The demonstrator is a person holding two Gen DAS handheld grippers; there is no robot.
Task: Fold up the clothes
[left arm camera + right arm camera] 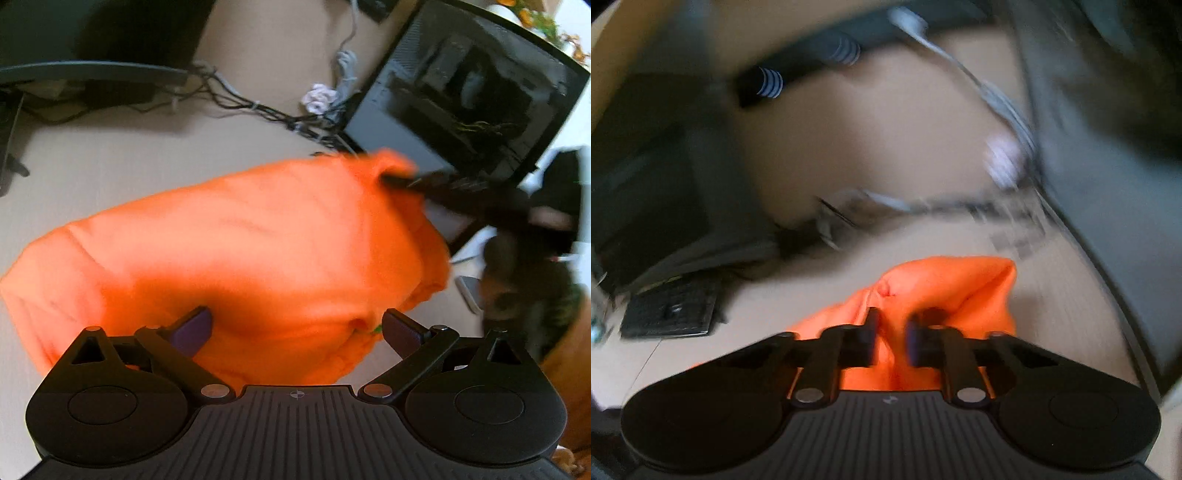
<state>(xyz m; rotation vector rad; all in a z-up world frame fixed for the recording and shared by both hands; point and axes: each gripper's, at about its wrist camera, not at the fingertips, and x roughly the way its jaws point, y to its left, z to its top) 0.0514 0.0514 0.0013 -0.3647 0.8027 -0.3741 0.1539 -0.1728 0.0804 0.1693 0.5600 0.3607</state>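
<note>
**Left wrist view: orange garment spread on the worktop, one corner lifted**

The beige worktop point(110, 155) carries everything here. On it lies the orange garment point(240, 251), the biggest thing, spread wide across the middle. Behind it, at the far right, stands a dark computer case point(461, 92) with a see-through side, and a bundle of black cables point(258, 107) runs from it to the left. A black keyboard point(670, 310) lies at the left in the right wrist view.

The left gripper point(295, 328) hovers over the near edge of the garment; its purple fingers point(195, 328) are spread wide and hold nothing.

The right gripper point(892, 332) has its fingers closed on a fold of the orange cloth. In the left wrist view this corner is raised at the far right side of the garment. Both pictures are blurred there.
</note>
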